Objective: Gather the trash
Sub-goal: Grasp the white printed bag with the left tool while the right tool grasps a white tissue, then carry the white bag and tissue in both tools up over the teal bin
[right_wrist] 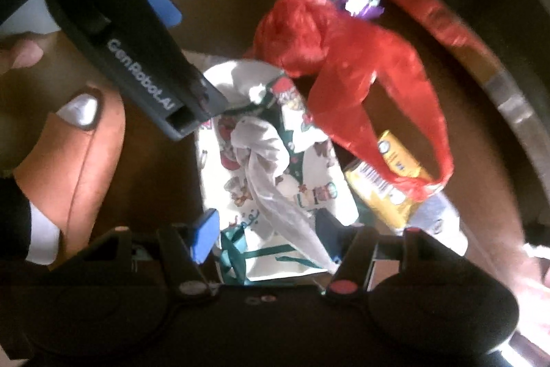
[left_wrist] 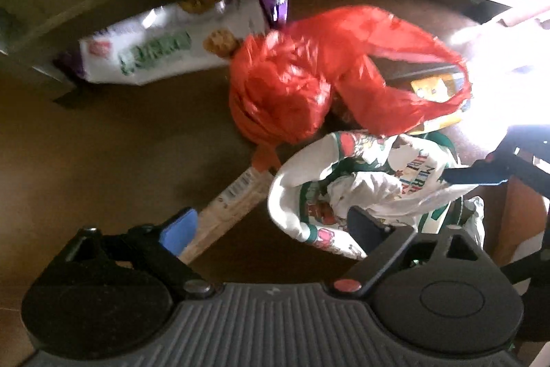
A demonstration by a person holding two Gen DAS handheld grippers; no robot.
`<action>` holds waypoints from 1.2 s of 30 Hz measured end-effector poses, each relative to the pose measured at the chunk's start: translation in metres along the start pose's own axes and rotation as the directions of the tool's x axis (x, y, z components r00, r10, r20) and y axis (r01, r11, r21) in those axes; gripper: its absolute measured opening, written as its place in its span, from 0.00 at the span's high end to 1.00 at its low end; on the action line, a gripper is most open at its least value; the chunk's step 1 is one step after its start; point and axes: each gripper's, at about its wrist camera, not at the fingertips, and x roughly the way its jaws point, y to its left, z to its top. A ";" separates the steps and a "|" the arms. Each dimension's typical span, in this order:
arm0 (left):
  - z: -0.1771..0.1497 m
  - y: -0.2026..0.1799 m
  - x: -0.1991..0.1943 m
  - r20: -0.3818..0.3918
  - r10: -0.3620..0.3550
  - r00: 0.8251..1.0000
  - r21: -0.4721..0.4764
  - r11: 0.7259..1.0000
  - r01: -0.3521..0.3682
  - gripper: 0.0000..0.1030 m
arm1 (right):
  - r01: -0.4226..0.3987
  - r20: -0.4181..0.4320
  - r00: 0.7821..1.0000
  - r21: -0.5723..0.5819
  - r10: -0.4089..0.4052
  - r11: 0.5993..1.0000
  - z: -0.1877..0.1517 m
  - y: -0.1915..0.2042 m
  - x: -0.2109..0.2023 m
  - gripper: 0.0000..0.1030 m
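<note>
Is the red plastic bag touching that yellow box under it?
Touching. In the right wrist view, the red plastic bag has its looped handle draped straight across the yellow box, covering part of its top with no gap showing.

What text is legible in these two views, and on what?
"GenRobot.AI": side of the left gripper.
"MERRY": white Christmas-print bag; the line under it is unreadable.
White snack bag: green lettering blurred.
Yellow box: print and barcode too small.
Wooden stick: barcode label, digits unreadable.
</note>
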 end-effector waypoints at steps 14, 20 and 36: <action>0.009 -0.007 0.036 -0.087 -0.079 0.993 -0.069 0.995 0.073 0.68 | 0.022 -0.053 0.998 0.019 -0.021 1.000 0.008 -0.002 0.036 0.90; 0.006 -0.015 0.021 -0.054 -0.078 0.996 -0.079 0.994 0.074 0.81 | 0.038 -0.051 0.998 0.053 -0.036 0.998 0.010 0.000 0.016 0.95; -0.010 -0.072 -0.143 0.104 0.056 0.993 0.168 0.983 -0.073 0.90 | 0.092 0.004 0.996 0.205 -0.094 0.974 -0.041 0.000 -0.152 0.98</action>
